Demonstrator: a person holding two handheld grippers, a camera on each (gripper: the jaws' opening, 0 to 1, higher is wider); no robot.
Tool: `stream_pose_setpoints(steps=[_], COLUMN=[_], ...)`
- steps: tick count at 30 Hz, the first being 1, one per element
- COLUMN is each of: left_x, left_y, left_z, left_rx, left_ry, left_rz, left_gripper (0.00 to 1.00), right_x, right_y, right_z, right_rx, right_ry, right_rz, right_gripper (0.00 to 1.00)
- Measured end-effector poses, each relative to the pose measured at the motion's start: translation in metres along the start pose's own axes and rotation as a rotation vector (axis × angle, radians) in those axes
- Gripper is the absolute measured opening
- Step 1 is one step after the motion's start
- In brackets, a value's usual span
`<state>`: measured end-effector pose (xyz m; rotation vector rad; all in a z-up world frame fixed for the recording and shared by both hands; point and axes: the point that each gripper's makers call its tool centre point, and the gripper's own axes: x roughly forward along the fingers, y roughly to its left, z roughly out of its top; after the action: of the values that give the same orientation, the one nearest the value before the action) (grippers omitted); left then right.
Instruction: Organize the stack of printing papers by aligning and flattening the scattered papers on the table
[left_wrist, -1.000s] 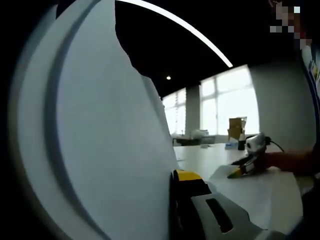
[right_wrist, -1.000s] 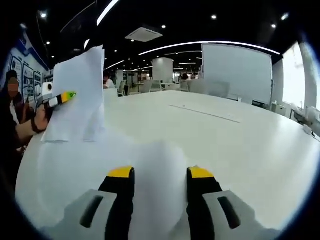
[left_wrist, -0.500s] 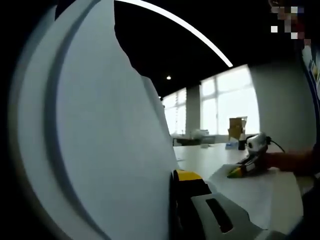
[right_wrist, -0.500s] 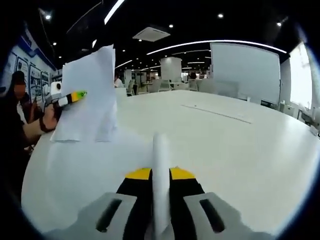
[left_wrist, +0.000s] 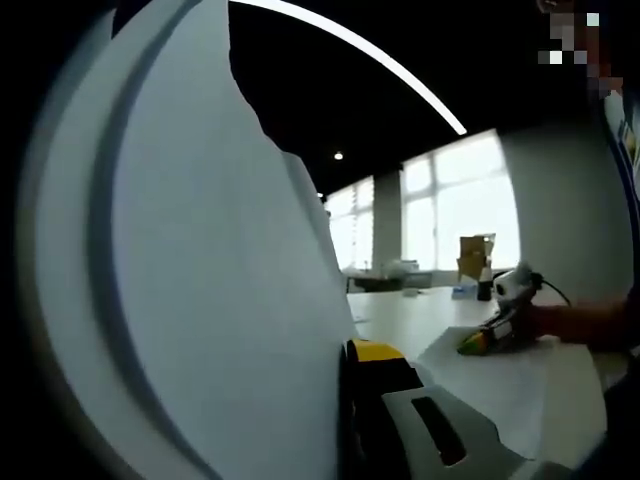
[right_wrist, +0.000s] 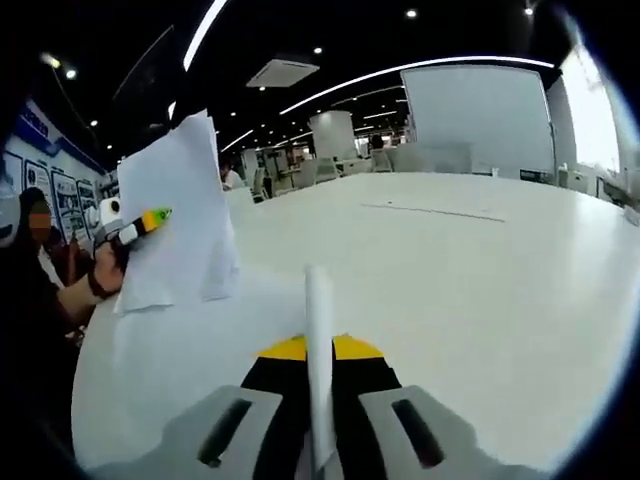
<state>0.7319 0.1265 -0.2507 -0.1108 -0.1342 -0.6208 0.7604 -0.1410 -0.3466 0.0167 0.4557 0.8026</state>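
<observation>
Closing on a sheet is what the right tool (right_wrist: 318, 352) has just done: a second ago its yellow-tipped jaws stood apart over the paper lying on the surface (right_wrist: 480, 260), and now they are pressed together on a thin edge of paper (right_wrist: 318, 330) that stands up between them. The right gripper view has also tilted since then, so the hand has shifted a little with the sheet in its grip. I judge this to be the pick-up of a loose sheet, to be brought over to the others.

The left tool (right_wrist: 135, 224), seen to the far left in the right gripper view, holds a raised bundle of sheets (right_wrist: 175, 215) upright, clamped on it, and that has not changed. The left gripper view gives the same bundle from close up, a broad white sheet (left_wrist: 200, 280) against its one visible yellow-tipped jaw, and it adds what the other cannot: the right tool (left_wrist: 478, 342) from outside, low at the far end of a flat sheet (left_wrist: 520, 385) on the surface.
</observation>
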Motion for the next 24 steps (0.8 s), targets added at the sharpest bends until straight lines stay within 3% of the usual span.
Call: stream_pose_setpoints(steps=[24], left_x=[-0.0007], left_y=[0.0023], left_z=[-0.0004], left_rx=[0.003], left_ry=[0.003], left_rz=[0.007], left_gripper=[0.09], right_x=[-0.0044], right_y=[-0.0067], right_z=[0.0006], right_rx=[0.045], right_ry=[-0.024], right_rz=[-0.006], right_gripper=[0.0])
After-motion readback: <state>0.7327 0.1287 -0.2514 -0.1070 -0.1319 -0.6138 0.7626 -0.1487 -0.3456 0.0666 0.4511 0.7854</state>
